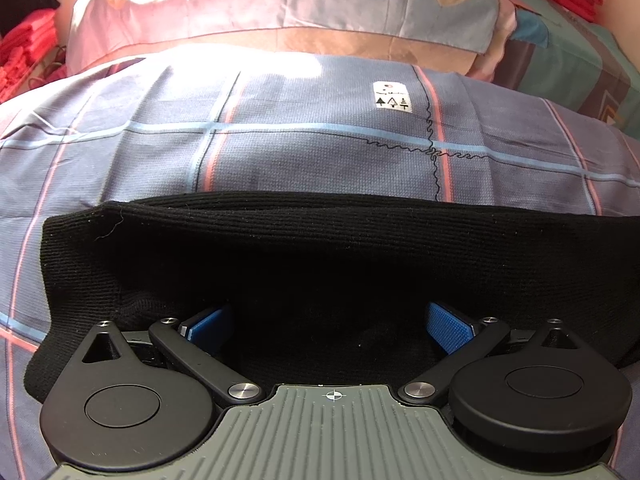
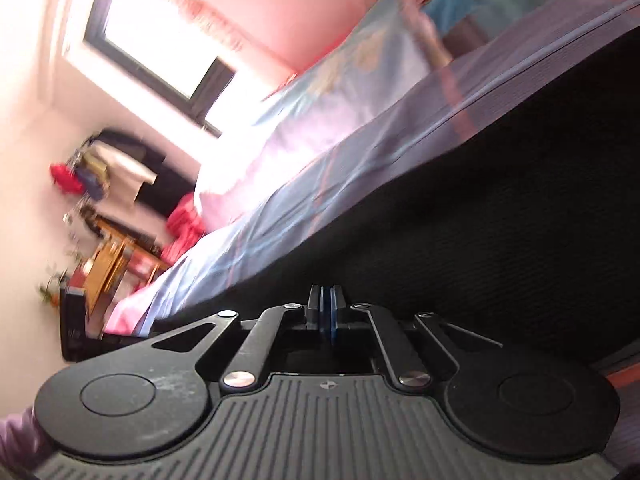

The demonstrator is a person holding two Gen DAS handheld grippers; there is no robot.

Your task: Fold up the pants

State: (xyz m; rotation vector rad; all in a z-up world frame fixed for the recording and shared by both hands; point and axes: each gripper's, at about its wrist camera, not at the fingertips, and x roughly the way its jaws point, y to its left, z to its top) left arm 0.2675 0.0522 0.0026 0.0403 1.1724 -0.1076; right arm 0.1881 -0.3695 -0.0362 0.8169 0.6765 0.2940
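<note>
Black ribbed knit, the pants (image 1: 320, 264), fills the lower middle of the left wrist view as a wide flat band lying on the bed (image 1: 280, 152), whose blue-grey checked sheet with pink and light-blue lines takes up the centre of the frame. Looks at least partly folded already: straight far edge, squared corner at left, a doubled layer showing along the top, though how many folds are in cannot be told from here. Left tongs (image 1: 328, 322) spread wide, blue pads (image 1: 450, 326) well apart and low over the cloth at the near edge, holding nothing; whether the tips touch the knit cannot be told. Right tongs (image 2: 330, 312) pressed together in the right wrist view, blue pads meeting with no visible gap; no fabric seen between them, so apparently closed on nothing, though the blur leaves a thin edge of cloth possible. Same pants (image 2: 500, 220) as a dark slab across the right half of that tilted, smeared frame, with a window (image 2: 156, 40) at upper left and cluttered furniture at lower left. Pillows (image 1: 288, 12) across the top of the left view, red cloth at both upper corners. Probably left: one more fold, or a final smoothing, if the bundle is meant to be smaller.
</note>
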